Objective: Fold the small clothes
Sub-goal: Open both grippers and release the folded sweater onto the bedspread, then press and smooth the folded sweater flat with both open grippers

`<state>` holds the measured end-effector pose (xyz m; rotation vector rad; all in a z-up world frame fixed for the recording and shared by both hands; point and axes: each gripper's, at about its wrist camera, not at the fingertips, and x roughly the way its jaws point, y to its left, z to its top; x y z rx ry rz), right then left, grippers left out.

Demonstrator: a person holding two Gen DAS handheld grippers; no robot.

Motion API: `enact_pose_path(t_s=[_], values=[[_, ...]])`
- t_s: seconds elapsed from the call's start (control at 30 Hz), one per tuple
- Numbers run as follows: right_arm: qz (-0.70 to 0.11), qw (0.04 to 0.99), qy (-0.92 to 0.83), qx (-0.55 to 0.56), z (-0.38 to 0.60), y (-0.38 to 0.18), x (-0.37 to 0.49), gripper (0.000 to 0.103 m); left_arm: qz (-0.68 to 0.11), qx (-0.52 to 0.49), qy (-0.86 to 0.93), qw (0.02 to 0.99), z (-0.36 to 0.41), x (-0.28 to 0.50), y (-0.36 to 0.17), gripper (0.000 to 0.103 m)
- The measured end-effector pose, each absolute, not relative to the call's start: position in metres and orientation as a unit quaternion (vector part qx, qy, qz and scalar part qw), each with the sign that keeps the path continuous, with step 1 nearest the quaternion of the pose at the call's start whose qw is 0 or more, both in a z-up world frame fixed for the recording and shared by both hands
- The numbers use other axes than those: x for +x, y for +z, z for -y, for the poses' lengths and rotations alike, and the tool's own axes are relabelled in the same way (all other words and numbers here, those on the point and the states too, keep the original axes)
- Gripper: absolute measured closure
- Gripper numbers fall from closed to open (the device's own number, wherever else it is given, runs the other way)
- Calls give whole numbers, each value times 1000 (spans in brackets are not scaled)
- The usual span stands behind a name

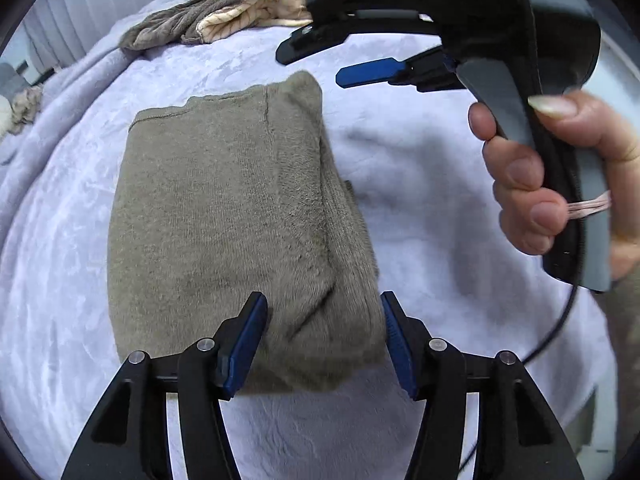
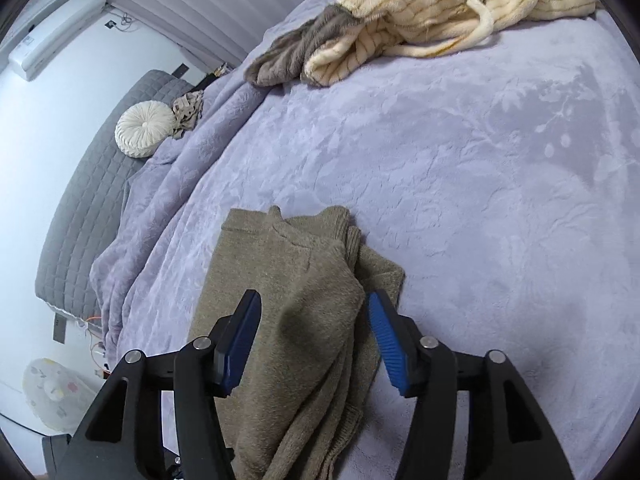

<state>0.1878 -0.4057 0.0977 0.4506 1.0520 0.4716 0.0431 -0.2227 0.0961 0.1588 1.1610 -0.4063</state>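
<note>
Right gripper (image 2: 312, 340) fingers (image 2: 240, 344) spread over folded olive garment (image 2: 280, 272) on lavender blanket (image 2: 480, 200).

From my feed I see a bed (image 2: 460, 168) covered by a lavender embossed blanket (image 2: 480, 140), which fills most of both views. At ten o'clock in the right wrist view a grey quilted mattress pad (image 2: 92, 184) carries a round cream pleated cushion (image 2: 140, 130). Pale vertical blinds (image 2: 208, 0) run along the top at eleven o'clock, with a white wall unit (image 2: 56, 36) beside them. The white wall (image 2: 36, 152) is evenly lit. A small patterned fan (image 2: 52, 394) stands at eight o'clock.
</note>
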Motion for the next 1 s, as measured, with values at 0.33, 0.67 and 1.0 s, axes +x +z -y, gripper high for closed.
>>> enact_pose_path(t_s=[0.33, 0.67, 1.0], values=[[-506, 815, 230, 163, 367, 105, 167, 41, -508, -39, -222, 832, 163, 54, 125, 44], [-544, 803, 154, 187, 391, 54, 170, 84, -543, -2, -166, 823, 165, 67, 77, 44], [-486, 833, 210, 161, 353, 113, 98, 66, -541, -9, -163, 825, 151, 64, 81, 44]])
